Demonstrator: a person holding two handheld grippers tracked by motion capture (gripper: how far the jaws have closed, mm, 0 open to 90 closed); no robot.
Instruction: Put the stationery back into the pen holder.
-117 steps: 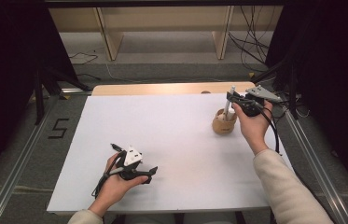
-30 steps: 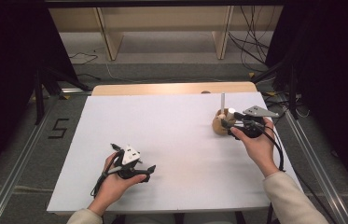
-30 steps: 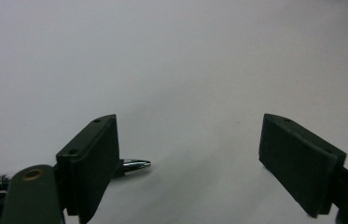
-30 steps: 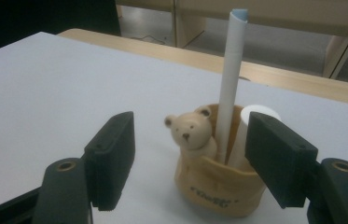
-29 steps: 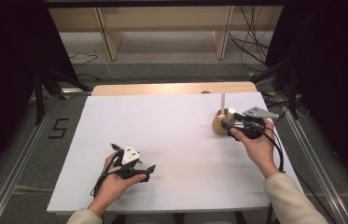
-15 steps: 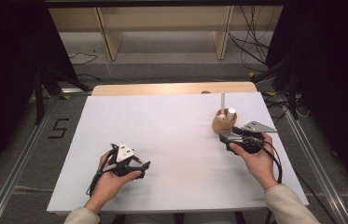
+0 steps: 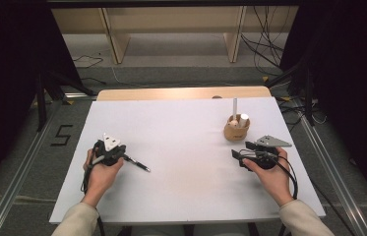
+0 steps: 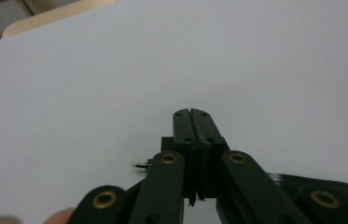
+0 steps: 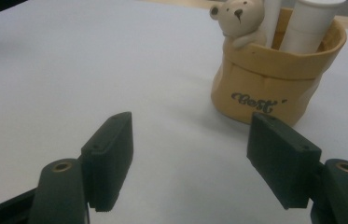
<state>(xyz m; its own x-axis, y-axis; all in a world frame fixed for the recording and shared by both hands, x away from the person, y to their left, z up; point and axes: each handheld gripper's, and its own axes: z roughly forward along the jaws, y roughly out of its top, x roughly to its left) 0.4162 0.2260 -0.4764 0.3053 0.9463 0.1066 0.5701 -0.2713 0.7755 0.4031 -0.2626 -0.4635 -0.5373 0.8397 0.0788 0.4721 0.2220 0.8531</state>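
High view: tan cup (image 7: 236, 132) standing upright toward the far right of the white table (image 7: 181, 118), holding a thin white stick (image 7: 234, 106) and a thicker white tube (image 7: 244, 119). Right gripper (image 7: 241, 149) low over the table, just on the near side of the cup, not touching. Left gripper (image 7: 141, 166) well apart at the near left.

Left gripper view: left gripper (image 8: 192, 114) jaws just closed, pads pressed flat together, nothing between them, bare table ahead.

Right gripper view: right gripper (image 9: 195, 133) spread wide and empty, cup (image 9: 265, 88) ahead and off toward the right-hand jaw, a small bear figure (image 9: 237, 21) at its rim.

Judged risks: off-centre approach likely to strike the cup wall with one jaw and shove or tip it; tall contents then liable to spill; a pinch at the rim apt to slip off the bulged side.
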